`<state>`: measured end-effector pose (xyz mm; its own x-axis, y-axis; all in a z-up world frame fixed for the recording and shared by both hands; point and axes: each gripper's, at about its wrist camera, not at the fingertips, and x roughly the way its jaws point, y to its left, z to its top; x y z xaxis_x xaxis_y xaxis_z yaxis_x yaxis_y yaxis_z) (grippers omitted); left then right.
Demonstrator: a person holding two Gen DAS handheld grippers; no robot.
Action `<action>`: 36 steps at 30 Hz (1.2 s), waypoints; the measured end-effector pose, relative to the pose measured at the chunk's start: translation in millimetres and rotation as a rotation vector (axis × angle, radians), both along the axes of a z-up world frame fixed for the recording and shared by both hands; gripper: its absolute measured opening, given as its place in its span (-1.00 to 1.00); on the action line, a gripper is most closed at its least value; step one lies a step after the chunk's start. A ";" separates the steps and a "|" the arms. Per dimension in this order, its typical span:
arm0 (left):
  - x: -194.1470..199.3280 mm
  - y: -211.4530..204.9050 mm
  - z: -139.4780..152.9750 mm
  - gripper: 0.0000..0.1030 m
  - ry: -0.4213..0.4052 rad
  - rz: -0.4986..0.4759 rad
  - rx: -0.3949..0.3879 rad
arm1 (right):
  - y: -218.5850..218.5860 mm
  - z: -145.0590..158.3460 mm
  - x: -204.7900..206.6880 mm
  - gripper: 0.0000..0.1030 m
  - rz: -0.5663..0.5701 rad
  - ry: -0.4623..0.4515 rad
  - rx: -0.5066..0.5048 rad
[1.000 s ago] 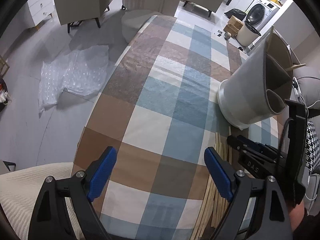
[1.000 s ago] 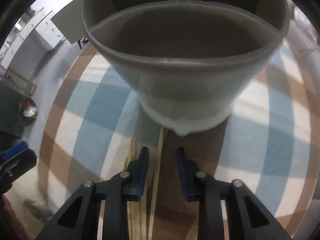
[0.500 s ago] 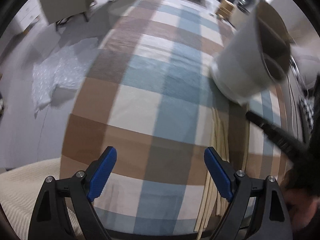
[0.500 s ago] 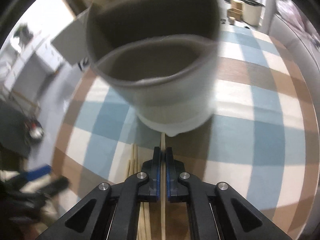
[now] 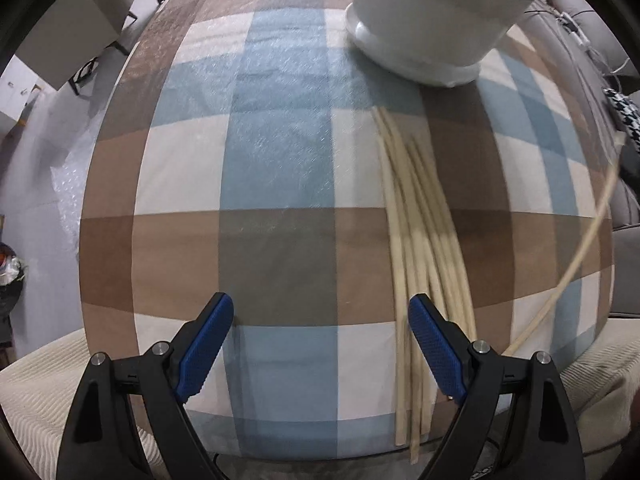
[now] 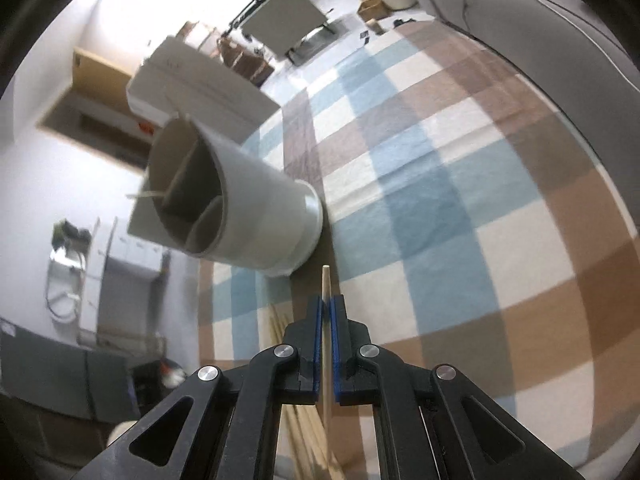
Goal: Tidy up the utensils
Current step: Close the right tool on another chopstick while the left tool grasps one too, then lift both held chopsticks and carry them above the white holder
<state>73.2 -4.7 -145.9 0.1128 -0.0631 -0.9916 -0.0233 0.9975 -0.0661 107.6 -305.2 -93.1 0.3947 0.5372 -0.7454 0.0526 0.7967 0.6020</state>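
Several pale wooden chopsticks [image 5: 420, 240] lie in a loose bundle on the checked tablecloth [image 5: 276, 168], running toward a grey divided utensil holder [image 5: 436, 12] at the far end. My left gripper [image 5: 320, 344] hangs open over the near table edge, its right finger beside the bundle. My right gripper [image 6: 325, 308] is shut on one chopstick [image 6: 325, 280], lifted off the cloth with its tip pointing toward the holder [image 6: 240, 208]. That same raised chopstick [image 5: 576, 256] shows as a curved streak at the right of the left wrist view. One stick stands in the holder's far compartment.
A grey sofa [image 6: 540, 20] borders the table on one side. Cream ribbed fabric [image 5: 36, 392] lies below the near edge. Chairs [image 5: 92, 12] and bubble wrap [image 5: 68, 184] are on the floor to the left; boxes and a washing machine stand farther off.
My right gripper closed on one chopstick from the bundle, lifted it and rolled. My left gripper slid toward the bundle and dropped lower, so the holder now sits at the top of its view.
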 end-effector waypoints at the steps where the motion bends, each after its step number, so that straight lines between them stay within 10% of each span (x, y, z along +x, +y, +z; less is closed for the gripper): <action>1: -0.2 0.4 -2.3 0.67 0.006 0.003 0.008 | -2.6 3.2 -1.5 -0.94 -0.005 -0.004 0.002; 16: 16.7 2.2 0.3 0.65 0.010 0.017 0.089 | -18.4 29.0 -19.4 -0.94 0.015 -0.104 0.025; 31: 51.9 -22.4 0.9 -0.92 -0.001 -0.040 0.058 | -13.5 30.7 -10.2 -0.94 0.030 -0.138 0.017; 36: 44.6 -30.7 1.8 -0.98 -0.024 -0.052 0.087 | -11.2 32.0 -11.4 -0.94 0.040 -0.148 -0.001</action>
<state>117.7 -35.3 -144.1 0.1355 0.0164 -0.9906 0.0292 0.9994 0.0205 96.2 -316.4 -61.2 0.4781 0.5541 -0.6814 -0.0687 0.7970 0.6000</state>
